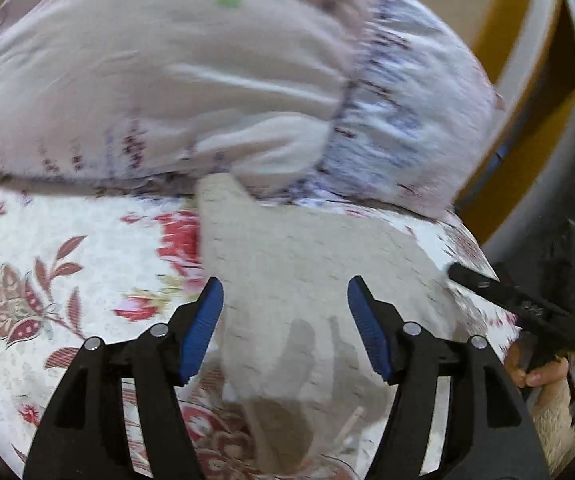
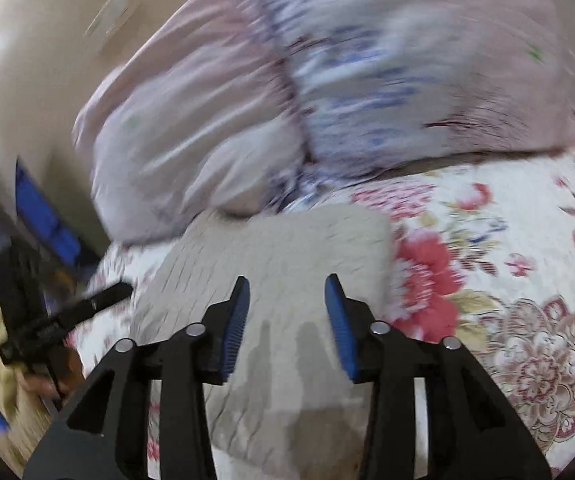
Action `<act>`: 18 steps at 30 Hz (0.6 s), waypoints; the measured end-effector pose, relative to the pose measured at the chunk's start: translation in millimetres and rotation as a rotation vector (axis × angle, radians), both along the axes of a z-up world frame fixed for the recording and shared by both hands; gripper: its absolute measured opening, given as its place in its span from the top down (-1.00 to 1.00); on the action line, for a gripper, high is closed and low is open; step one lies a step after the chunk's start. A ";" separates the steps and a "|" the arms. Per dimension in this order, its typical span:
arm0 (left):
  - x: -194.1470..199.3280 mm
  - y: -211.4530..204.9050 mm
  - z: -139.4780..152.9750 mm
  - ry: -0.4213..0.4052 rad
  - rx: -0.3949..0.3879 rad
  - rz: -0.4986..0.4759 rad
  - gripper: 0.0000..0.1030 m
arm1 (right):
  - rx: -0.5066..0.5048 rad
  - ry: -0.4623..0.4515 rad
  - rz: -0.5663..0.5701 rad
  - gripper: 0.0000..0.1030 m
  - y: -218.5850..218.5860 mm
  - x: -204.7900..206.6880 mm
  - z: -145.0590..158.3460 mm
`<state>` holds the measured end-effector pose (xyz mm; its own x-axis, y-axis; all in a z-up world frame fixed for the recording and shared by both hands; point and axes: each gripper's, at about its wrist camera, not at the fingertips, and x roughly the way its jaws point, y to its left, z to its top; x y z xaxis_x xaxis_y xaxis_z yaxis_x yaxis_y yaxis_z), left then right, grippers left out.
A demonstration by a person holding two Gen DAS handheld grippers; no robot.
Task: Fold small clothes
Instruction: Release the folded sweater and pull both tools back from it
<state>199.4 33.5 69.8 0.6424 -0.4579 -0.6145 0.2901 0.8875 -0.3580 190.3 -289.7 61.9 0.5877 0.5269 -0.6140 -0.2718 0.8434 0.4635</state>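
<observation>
Left wrist view: both claws, left claw (image 1: 285, 300) and right claw (image 2: 287, 300), gape empty above a soft, light beige knit garment (image 1: 307, 264); pinch its corners.

Black claws (image 1: 285, 300), ribbed blue pads (image 1: 203, 328)

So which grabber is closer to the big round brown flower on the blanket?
Right. The right gripper hovers just left of the brown flower; the left gripper is farther off, past the beige cloth's other edge.
</observation>
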 end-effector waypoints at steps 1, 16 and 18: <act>-1.6 -6.7 -0.1 -0.002 0.001 -0.035 -0.26 | -0.023 -0.002 0.023 0.21 7.5 -1.3 -0.9; -8.1 -38.2 -20.0 -0.015 0.161 -0.053 -0.46 | -0.156 0.056 0.011 -0.05 21.6 -1.1 -20.9; -17.9 -29.1 -15.0 -0.031 0.165 -0.017 -0.61 | -0.152 0.031 -0.013 -0.42 18.2 -8.4 -13.9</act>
<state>181.5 4.4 54.7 0.6554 -0.3635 -0.6621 0.3141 0.9283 -0.1988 181.9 -271.6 48.0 0.5737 0.4185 -0.7041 -0.2476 0.9080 0.3380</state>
